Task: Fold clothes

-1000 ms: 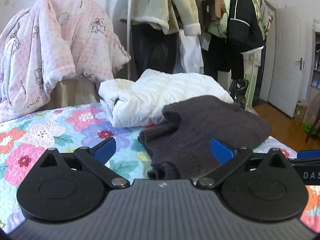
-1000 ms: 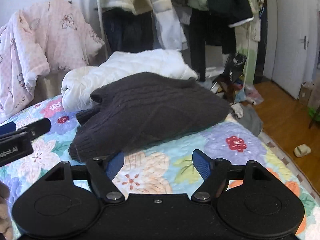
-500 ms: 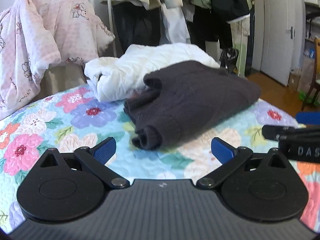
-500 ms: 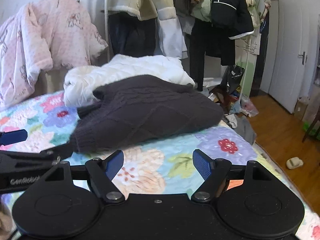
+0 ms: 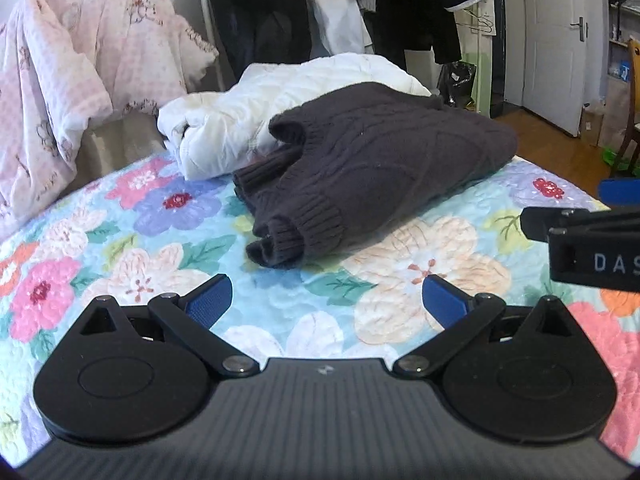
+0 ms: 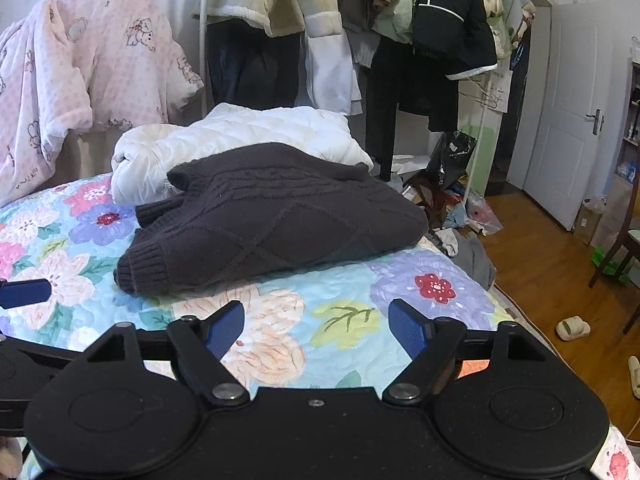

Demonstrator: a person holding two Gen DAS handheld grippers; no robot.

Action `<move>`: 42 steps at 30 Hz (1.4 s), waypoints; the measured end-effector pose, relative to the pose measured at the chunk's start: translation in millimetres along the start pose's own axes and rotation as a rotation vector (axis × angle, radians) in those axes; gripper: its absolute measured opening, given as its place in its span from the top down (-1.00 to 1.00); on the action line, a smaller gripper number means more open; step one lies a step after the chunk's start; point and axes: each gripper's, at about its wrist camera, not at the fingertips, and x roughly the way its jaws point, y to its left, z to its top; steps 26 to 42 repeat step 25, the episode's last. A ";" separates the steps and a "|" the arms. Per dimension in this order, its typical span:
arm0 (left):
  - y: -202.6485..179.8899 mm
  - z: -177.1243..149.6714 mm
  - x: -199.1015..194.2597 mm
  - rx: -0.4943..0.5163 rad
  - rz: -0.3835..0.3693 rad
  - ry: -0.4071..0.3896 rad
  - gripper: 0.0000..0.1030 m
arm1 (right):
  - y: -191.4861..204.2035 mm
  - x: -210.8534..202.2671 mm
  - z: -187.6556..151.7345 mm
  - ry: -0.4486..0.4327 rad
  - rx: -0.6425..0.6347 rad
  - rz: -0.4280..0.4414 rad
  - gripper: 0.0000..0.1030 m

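A dark knitted sweater lies folded on the floral bedspread, partly resting on a folded white quilted garment behind it. My left gripper hovers open above the bedspread, short of the sweater's ribbed cuffs, holding nothing. My right gripper is open too, over the quilt in front of the sweater's near edge. In the left wrist view the right gripper's fingers show at the right edge; in the right wrist view a left fingertip shows at the left edge.
A pink patterned blanket drapes over something at the back left. A rack of hanging coats stands behind the bed. Clutter lies on the wooden floor to the right, by a white door. The bed's right edge runs close to my right gripper.
Both grippers have drawn back from the sweater and risen a little; it now lies farther ahead with more bedspread showing in front. Both stay open. The sweater has not moved.
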 end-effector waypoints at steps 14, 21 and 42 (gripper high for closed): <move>0.2 -5.8 11.3 -0.058 0.004 0.057 -1.00 | 0.9 5.1 -7.4 0.021 -0.010 0.003 -0.63; -0.2 -7.8 16.0 -0.041 -0.015 0.087 -1.00 | 2.4 8.7 -9.6 0.031 -0.021 0.002 -0.63; 1.5 -6.8 15.2 -0.032 -0.025 0.090 -1.00 | 5.2 8.6 -10.7 0.030 -0.033 0.006 -0.63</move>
